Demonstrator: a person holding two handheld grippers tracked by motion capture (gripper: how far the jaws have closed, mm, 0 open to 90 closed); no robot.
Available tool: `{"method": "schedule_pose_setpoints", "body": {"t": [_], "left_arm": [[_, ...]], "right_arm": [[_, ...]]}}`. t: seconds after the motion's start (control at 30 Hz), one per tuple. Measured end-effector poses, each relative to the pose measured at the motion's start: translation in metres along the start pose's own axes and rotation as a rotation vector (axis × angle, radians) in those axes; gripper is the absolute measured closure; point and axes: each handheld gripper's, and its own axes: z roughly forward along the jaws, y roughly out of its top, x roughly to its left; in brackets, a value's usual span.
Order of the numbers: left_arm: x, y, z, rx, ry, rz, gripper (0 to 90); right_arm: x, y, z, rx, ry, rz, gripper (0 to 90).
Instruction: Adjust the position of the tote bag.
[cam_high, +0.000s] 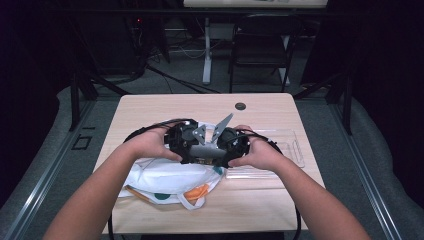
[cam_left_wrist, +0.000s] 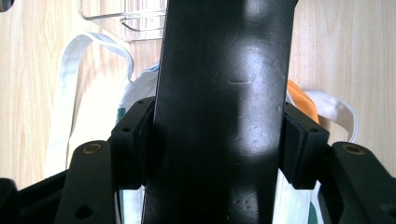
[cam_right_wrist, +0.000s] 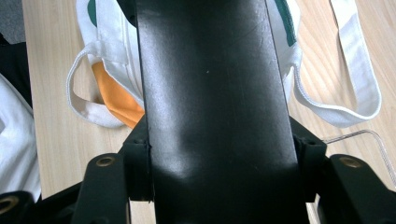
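Jaws of the left hand-held gripper (cam_left_wrist: 219, 140) clamp a broad flat black bar (cam_left_wrist: 224, 107) from both sides; those of the right hand-held gripper (cam_right_wrist: 219, 158) grip the same black bar (cam_right_wrist: 210, 102) likewise. In the high view both grippers meet at mid-bench, held over a white cloth bag (cam_high: 165, 177) with orange and green print. A clear plastic tray (cam_high: 292, 150) lies just beside it on the wooden bench (cam_high: 150, 107).
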Motion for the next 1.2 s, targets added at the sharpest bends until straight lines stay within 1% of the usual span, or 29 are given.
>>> {"method": "schedule_pose_setpoints", "body": {"t": [0.03, 0.07, 0.1, 0.17, 0.2, 0.23, 0.27, 0.3, 0.33, 0.37, 0.4, 0.43, 0.47, 0.5, 0.57, 0.6, 0.67, 0.77, 0.8, 0.83, 0.87, 0.97, 1.2], "left_arm": [[0.000, 0.000, -0.001, -0.002, 0.006, 0.007, 37.4], [0.000, -0.001, -0.001, -0.007, 0.005, -0.001, 37.3], [0.000, -0.001, -0.002, -0.009, 0.006, -0.002, 37.2], [0.000, -0.002, -0.004, -0.015, 0.011, 0.005, 37.0], [-0.001, -0.002, -0.004, -0.020, 0.011, -0.005, 36.8], [-0.001, -0.002, -0.004, -0.021, 0.022, -0.008, 36.6], [-0.002, -0.002, -0.004, -0.023, 0.028, -0.009, 35.9], [-0.002, -0.003, -0.005, -0.024, 0.031, -0.006, 36.0], [-0.001, -0.003, -0.006, -0.026, 0.035, 0.002, 36.2], [-0.001, -0.004, -0.007, -0.031, 0.033, -0.002, 36.2], [-0.001, -0.004, -0.007, -0.041, 0.032, -0.005, 36.1], [-0.001, -0.005, -0.008, -0.042, 0.035, -0.004, 36.1], [-0.001, -0.005, -0.009, -0.040, 0.035, -0.007, 35.9], [0.000, -0.006, -0.009, -0.048, 0.037, -0.014, 35.6], [0.000, -0.007, -0.012, -0.054, 0.044, -0.020, 34.9], [0.000, -0.007, -0.014, -0.060, 0.048, -0.024, 34.9], [0.001, -0.009, -0.017, -0.068, 0.054, -0.030, 34.7], [0.001, -0.011, -0.022, -0.064, 0.066, -0.034, 34.7], [0.001, -0.012, -0.024, -0.067, 0.073, -0.034, 34.7], [0.001, -0.013, -0.025, -0.064, 0.076, -0.040, 34.7], [0.002, -0.014, -0.027, -0.066, 0.082, -0.037, 34.7], [0.001, -0.018, -0.030, -0.070, 0.085, -0.052, 34.7], [0.002, -0.026, -0.033, -0.063, 0.094, -0.066, 34.7]], "right_arm": [[0.001, 0.000, 0.001, -0.012, 0.000, 0.010, 40.5], [0.000, 0.000, 0.000, -0.002, -0.001, 0.000, 40.5], [0.000, 0.000, 0.000, -0.003, 0.000, 0.002, 40.7], [0.000, 0.000, -0.001, 0.000, 0.001, -0.002, 40.8], [-0.001, 0.000, -0.002, 0.004, 0.003, -0.006, 41.0], [-0.001, 0.000, -0.002, 0.002, 0.005, -0.004, 41.0], [-0.002, 0.000, -0.002, 0.013, 0.007, -0.010, 41.1], [-0.001, -0.001, -0.001, 0.006, 0.005, 0.006, 41.2], [-0.002, -0.001, -0.001, 0.018, 0.003, 0.001, 41.2], [-0.002, -0.002, 0.000, 0.029, -0.008, -0.006, 41.3], [-0.002, -0.002, 0.000, 0.037, -0.009, -0.006, 41.3], [-0.001, -0.003, 0.002, 0.026, -0.012, 0.002, 41.3], [-0.002, -0.003, 0.001, 0.039, -0.012, -0.008, 41.4], [-0.002, -0.004, 0.001, 0.023, -0.009, 0.003, 41.4], [-0.004, -0.003, 0.000, 0.047, -0.018, -0.018, 41.4], [-0.004, -0.004, 0.001, 0.039, -0.018, -0.010, 41.4], [-0.005, -0.005, 0.000, 0.053, -0.024, -0.015, 41.4], [-0.007, -0.007, -0.001, 0.054, -0.027, -0.012, 41.5], [-0.006, -0.008, 0.000, 0.038, -0.030, 0.001, 41.5], [-0.008, -0.008, -0.002, 0.044, -0.029, -0.008, 41.5], [-0.008, -0.009, -0.003, 0.042, -0.027, -0.003, 41.5], [-0.009, -0.010, -0.005, 0.050, -0.031, -0.011, 41.6], [-0.013, -0.014, -0.008, 0.060, -0.041, -0.009, 41.6]]}}
